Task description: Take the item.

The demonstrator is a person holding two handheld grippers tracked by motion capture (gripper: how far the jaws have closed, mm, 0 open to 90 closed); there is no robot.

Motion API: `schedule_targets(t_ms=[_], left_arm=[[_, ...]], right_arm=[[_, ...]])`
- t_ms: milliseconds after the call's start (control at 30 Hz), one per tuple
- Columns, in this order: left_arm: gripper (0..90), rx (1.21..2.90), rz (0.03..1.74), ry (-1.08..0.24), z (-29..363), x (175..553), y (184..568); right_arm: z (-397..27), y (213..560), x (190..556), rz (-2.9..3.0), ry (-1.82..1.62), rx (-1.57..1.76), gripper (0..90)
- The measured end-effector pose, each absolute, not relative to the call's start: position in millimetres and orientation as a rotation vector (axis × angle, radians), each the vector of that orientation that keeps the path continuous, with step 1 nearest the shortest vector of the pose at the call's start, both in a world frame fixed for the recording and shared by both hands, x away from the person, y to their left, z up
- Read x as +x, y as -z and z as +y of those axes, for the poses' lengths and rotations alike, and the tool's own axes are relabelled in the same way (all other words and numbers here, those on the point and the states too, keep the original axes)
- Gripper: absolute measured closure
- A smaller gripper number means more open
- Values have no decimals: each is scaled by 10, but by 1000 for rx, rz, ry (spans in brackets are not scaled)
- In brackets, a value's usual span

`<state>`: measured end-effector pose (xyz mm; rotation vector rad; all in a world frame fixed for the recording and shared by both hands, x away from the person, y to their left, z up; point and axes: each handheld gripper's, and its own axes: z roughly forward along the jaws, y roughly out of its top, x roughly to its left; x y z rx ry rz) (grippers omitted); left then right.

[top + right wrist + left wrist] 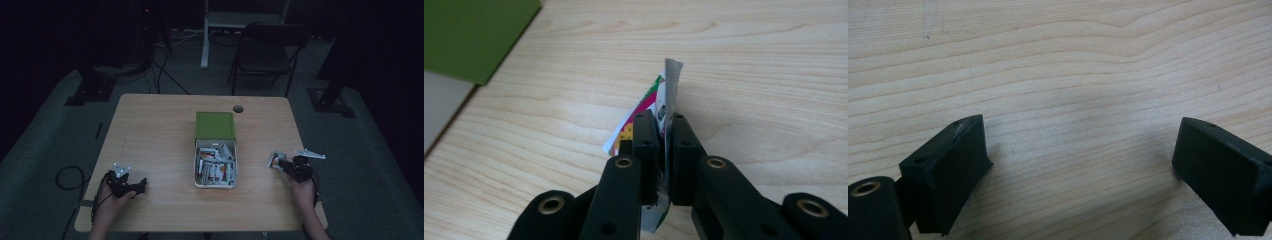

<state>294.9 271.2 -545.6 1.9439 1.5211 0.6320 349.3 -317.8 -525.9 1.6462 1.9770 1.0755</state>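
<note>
Left hand (111,204) enters from the bottom edge at about 7 o'clock of the high view, forearm angled slightly inward. It grips the black two-jaw left gripper (131,187), which lies low and points toward 2 o'clock, grey three-cornered plate on top. In the left gripper view its jaws stand wide apart with nothing between them.

Right hand (303,192) comes in at about 5 o'clock, forearm leaning toward 11 o'clock. The black two-jaw right gripper (281,163) points toward 10 o'clock, grey plate tilted out to its right. In the right gripper view (664,131) the jaws are pinched together on a thin, colourful printed foil sachet (667,82), held edge-on and standing up past the fingertips.
</note>
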Motion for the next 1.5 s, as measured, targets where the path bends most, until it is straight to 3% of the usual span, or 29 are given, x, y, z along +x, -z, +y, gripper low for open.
schedule_targets(t_ms=[267, 500, 600, 767, 1267, 1500], left_arm=[[79, 1945, 1521, -632, 2713, 2949, 5456], [79, 1943, 1521, -632, 2712, 2949, 5457], [79, 1944, 1521, -632, 2712, 2949, 5457], [79, 1944, 1521, -632, 2713, 2949, 5457], [79, 1944, 1521, -632, 2713, 2949, 5456], [79, 1944, 1521, -632, 2713, 2949, 5456]], right_arm=[[-3237, 5339, 3509, 1993, -1036, 1652, 821], [-3265, 5349, 3500, 2007, -1012, 1623, 710], [-3263, 5335, 3503, 2002, -970, 1610, 595], [-3273, 5338, 3500, 2003, -941, 1606, 493], [-3375, 5195, 3444, 1982, -1011, 1606, 311], [-3333, 5146, 3403, 2050, -1052, 1535, 289]])
